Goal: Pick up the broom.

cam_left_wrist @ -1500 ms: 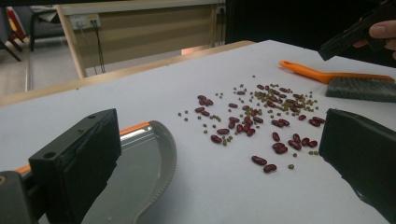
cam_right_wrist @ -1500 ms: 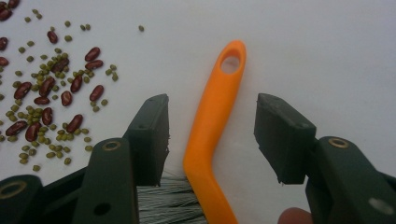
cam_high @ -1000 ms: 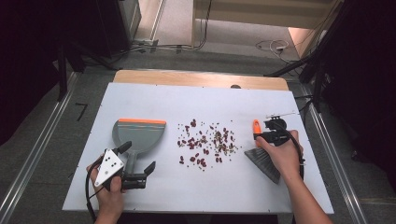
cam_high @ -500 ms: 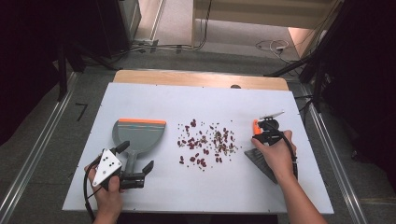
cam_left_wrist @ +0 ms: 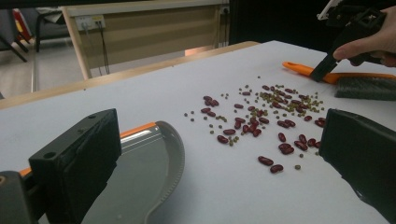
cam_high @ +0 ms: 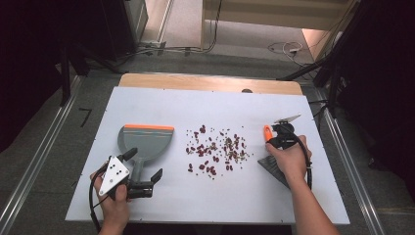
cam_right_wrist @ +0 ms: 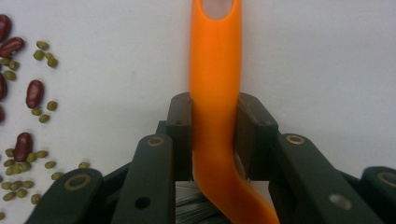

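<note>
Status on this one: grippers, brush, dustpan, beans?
Right gripper shut on brush handle. Left gripper open near the dustpan handle. Beans scattered between; nothing in the way.

grey dustpan (cam_high: pixel 145 145) with orange edge, orange brush handle (cam_right_wrist: pixel 215 93), dark red and green beans (cam_high: pixel 215 151), white table (cam_high: pixel 205 107)

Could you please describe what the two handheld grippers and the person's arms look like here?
Both grippers are black with blocky, flat-faced jaws on hinged links with brass-coloured pins. The left gripper carries a grey three-cornered plate with dark dots; the right gripper has one too. A black cable loops from each. The forearms are bare, without sleeves or gloves.
</note>
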The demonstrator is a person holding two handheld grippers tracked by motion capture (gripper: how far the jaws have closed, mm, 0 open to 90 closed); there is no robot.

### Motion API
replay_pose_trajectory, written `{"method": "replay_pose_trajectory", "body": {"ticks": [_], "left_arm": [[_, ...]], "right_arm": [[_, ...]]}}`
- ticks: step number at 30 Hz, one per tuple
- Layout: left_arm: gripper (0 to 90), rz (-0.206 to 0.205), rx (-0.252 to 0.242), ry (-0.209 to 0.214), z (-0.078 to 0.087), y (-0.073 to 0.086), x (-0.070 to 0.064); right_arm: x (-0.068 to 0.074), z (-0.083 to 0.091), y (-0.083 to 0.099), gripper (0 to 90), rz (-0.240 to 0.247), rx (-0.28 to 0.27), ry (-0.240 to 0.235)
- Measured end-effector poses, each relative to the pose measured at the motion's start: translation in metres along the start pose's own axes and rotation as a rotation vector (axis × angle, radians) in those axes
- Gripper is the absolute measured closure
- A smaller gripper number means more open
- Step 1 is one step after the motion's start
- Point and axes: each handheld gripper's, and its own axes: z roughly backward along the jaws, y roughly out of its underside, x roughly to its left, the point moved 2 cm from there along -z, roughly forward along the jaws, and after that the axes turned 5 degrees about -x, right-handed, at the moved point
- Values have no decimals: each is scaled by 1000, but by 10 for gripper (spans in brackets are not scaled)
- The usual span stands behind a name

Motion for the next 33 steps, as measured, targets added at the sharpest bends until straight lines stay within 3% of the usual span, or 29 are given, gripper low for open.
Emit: {"method": "replay_pose_trajectory", "body": {"ticks": [3, 7, 9, 12, 15, 20, 21, 22, 26, 33], "left_arm": [[0, -4, 2, 4, 1, 0, -1], [0, 1, 4, -1, 0, 1, 0], [0, 5, 6, -1, 0, 1, 0], [0, 6, 7, -3, -1, 1, 1], [0, 2, 9, -10, 0, 1, 0], [0, -4, 8, -8, 0, 0, -1], [0, -3, 6, -7, 0, 0, -2], [0, -4, 5, -6, 0, 0, -2], [0, -13, 3, -1, 0, -1, -4], [0, -10, 0, 4, -1, -1, -5]], "right_arm": [[-2, 1, 2, 677, -5, -24, -19], [-11, 2, 11, 680, -42, -101, -92], [-12, 3, 12, 680, -42, -114, -93], [-14, 10, 18, 681, -21, -185, -126], [-15, 19, 23, 680, -39, -248, -165], [-21, 33, 33, 681, -71, -369, -189], [-21, 33, 33, 681, -71, -369, -189], [-24, 36, 38, 682, -87, -418, -189], [-30, 42, 46, 681, -102, -514, -228], [-32, 65, 57, 682, -121, -689, -251]]}}
